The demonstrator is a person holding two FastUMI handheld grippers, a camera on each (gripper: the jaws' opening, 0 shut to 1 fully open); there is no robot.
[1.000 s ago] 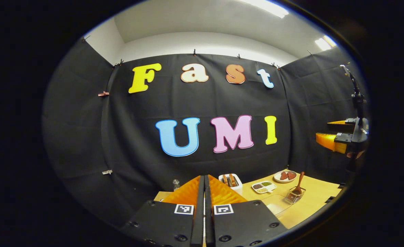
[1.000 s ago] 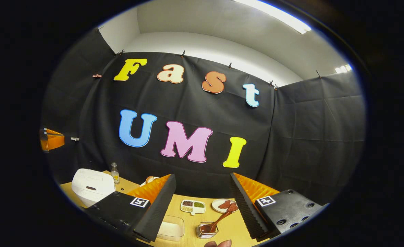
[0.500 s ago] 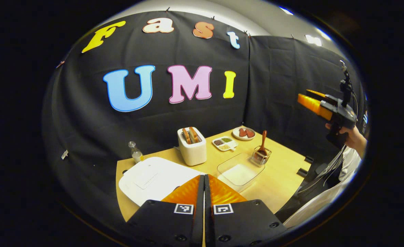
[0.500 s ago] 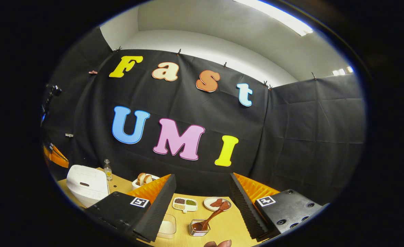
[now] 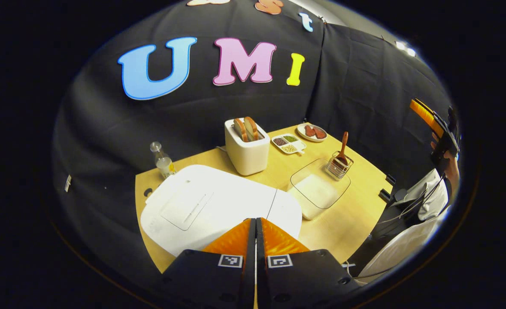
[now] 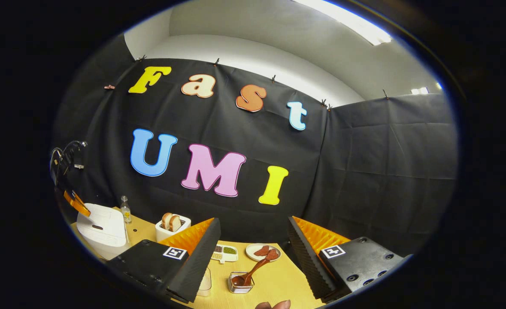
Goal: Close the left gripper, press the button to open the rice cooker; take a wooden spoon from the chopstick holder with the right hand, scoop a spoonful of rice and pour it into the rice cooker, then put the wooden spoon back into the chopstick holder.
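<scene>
In the left gripper view the left tongs (image 5: 255,225) have their two fingers pressed flat together with nothing between them, poised above the near edge of the white rice cooker (image 5: 218,206), whose lid is down; whether they touch the lid cannot be told. The cooker sits at the near left of the wooden worktop (image 5: 347,223). Just to its right lies a clear container of rice (image 5: 319,189), and touching that container's far right corner stands the wire chopstick holder (image 5: 338,165) with the wooden spoon (image 5: 343,146) upright in it, handle leaning slightly. Behind the cooker stands a white toaster (image 5: 246,150) with two slices of bread in its slots, and to the toaster's right a divided dish (image 5: 288,143) of grains and a small plate (image 5: 311,131) of reddish pieces. A small clear bottle (image 5: 162,159) stands at the far left of the worktop. At the right edge of this view the right tongs (image 5: 424,113) are held up in a hand (image 5: 450,165), well above and apart from the worktop. In the right gripper view those tongs (image 6: 253,240) stand wide open and hold nothing, raised over the worktop with the spoon in its holder below and between the fingers.
</scene>
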